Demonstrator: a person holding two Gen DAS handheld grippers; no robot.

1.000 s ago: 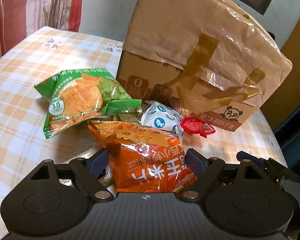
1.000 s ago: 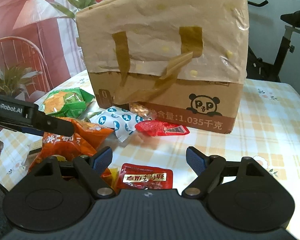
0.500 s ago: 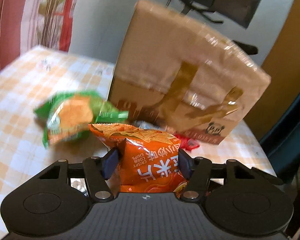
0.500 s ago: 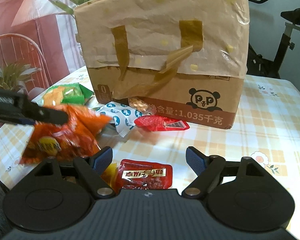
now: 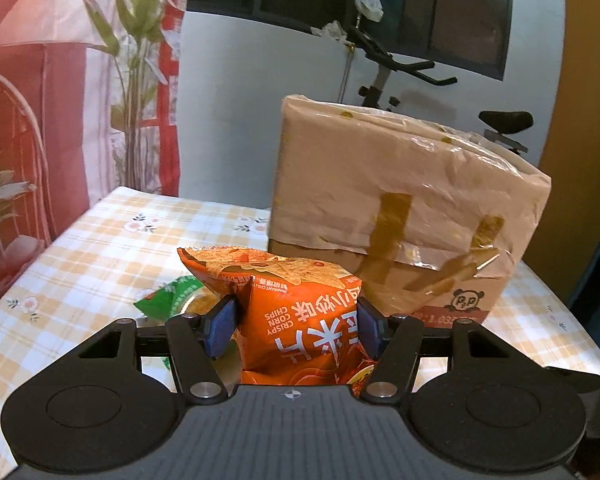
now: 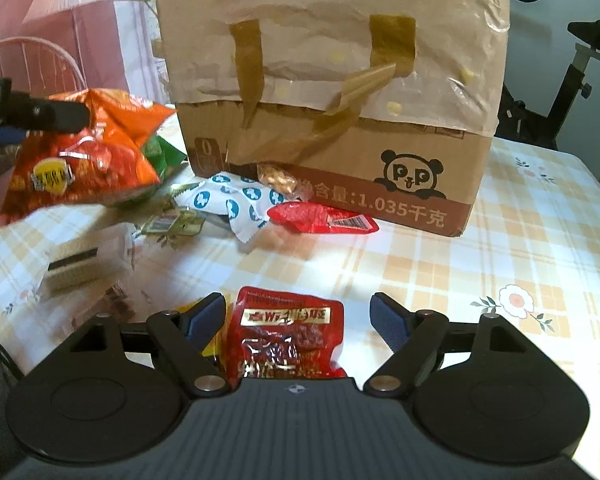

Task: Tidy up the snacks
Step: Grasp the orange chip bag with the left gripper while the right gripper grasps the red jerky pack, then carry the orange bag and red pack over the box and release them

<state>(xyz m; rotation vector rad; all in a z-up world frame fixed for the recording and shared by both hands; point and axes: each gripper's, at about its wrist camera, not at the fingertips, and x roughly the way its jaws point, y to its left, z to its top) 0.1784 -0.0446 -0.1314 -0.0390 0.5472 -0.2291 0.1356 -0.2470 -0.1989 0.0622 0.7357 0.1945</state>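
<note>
Left gripper fingers clamp the orange crinkled corn-chip bag, raised clear of the table. Right gripper fingers stand open around the red foil snack packet.

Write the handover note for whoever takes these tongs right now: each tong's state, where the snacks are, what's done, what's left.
Left tongs: shut on the orange corn chip bag, lifted off the checked tablecloth.
Right tongs: open, low over the dark red snack packet, pads not touching it.
On the table before the taped cardboard box: green chip bag, white-and-blue packet, bright red wrapper.
Done: one bag picked up.
Left: place it, then sort the rest.
</note>
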